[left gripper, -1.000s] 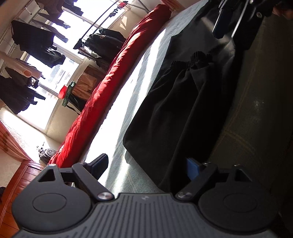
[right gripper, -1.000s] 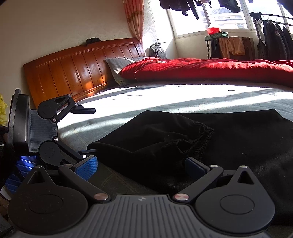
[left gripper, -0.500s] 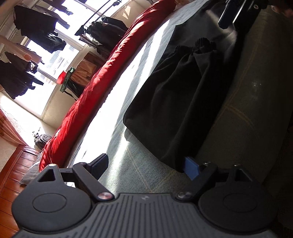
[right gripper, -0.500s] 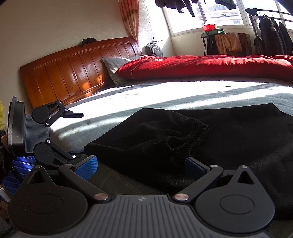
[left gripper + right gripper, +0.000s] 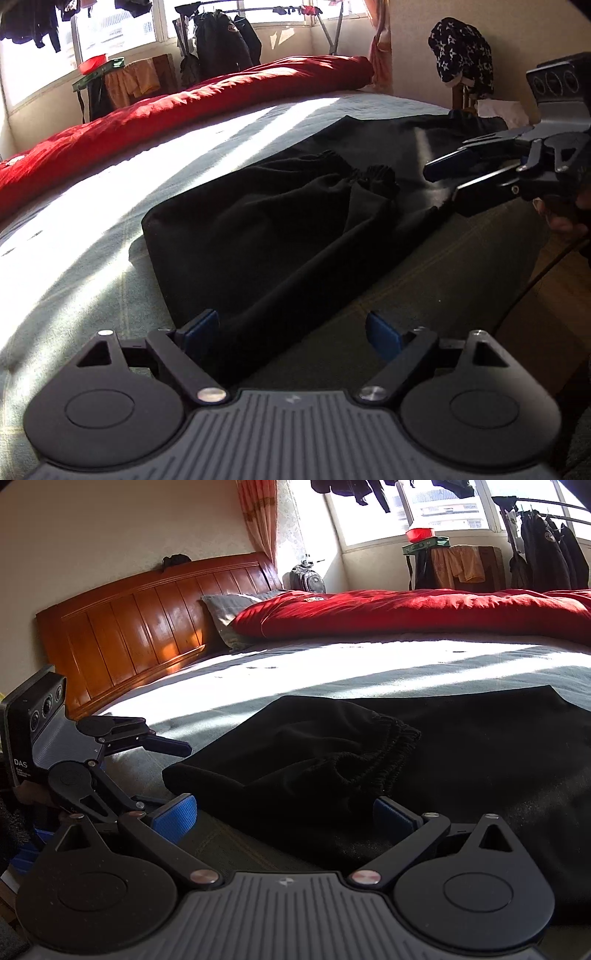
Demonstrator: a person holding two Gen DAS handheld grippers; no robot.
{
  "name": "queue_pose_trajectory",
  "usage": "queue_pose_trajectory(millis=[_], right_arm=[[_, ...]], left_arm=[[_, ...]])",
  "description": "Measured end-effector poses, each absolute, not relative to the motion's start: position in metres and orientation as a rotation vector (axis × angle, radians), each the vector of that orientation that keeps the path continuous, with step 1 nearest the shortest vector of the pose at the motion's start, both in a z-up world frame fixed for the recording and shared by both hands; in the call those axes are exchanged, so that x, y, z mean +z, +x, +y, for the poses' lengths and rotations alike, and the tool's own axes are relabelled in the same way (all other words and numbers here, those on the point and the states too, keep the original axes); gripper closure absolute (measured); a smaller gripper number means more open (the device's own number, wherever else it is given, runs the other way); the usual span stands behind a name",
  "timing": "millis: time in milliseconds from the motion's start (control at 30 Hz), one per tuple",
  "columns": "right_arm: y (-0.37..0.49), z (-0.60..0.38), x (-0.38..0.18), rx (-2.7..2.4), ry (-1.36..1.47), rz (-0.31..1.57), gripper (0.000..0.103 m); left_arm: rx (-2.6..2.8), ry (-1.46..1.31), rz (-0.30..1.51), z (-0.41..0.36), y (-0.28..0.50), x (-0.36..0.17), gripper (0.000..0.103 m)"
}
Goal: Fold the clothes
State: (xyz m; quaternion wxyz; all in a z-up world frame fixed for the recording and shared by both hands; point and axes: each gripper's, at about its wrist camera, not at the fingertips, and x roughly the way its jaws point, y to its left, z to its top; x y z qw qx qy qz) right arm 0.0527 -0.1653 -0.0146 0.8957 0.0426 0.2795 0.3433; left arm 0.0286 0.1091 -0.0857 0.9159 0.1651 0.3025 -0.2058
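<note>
- Lying across the near side of the bed (image 5: 92, 236), in the left wrist view, is a black garment (image 5: 280, 236) with a gathered elastic band bunched near its middle.
- The left tool (image 5: 291, 332) sits low at the garment's near corner, its blue-padded fingers spread apart — the left one touching the cloth edge, the right one over bare bedsheet.
- The right tool (image 5: 443, 181) enters from the right edge, a person's hand (image 5: 565, 218) behind it; its fingers stand slightly apart just above the garment's near edge.
- A long red duvet (image 5: 184, 107) runs along the far side of the bed.
- In the right wrist view, the right tool (image 5: 284, 816) is open, fingers wide apart, the right one over the black garment (image 5: 480, 746).
- The left tool (image 5: 177, 775) shows at the left, also open, beside the garment's corner.
- Behind stand a wooden headboard (image 5: 147, 627) and a grey pillow (image 5: 225, 609) — the red duvet (image 5: 406, 613) beside them.
</note>
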Motion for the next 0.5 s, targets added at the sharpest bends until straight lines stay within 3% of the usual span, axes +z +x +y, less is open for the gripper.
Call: queue_pose_trajectory(millis=[133,300,500], right_arm=[[0.067,-0.162,-0.003,0.710,0.075,0.599,0.000],[0.093,-0.147,0.030,0.764,0.053,0.567,0.000],[0.123,-0.116,0.034,0.808,-0.052,0.619,0.000]], left_arm=[[-0.466,0.218,0.705,0.119,0.030,-0.091,0.016],[-0.517,0.136,0.652,0.122,0.049,-0.062,0.012],[-0.546,-0.034,0.875,0.134,0.076,-0.097,0.013]])
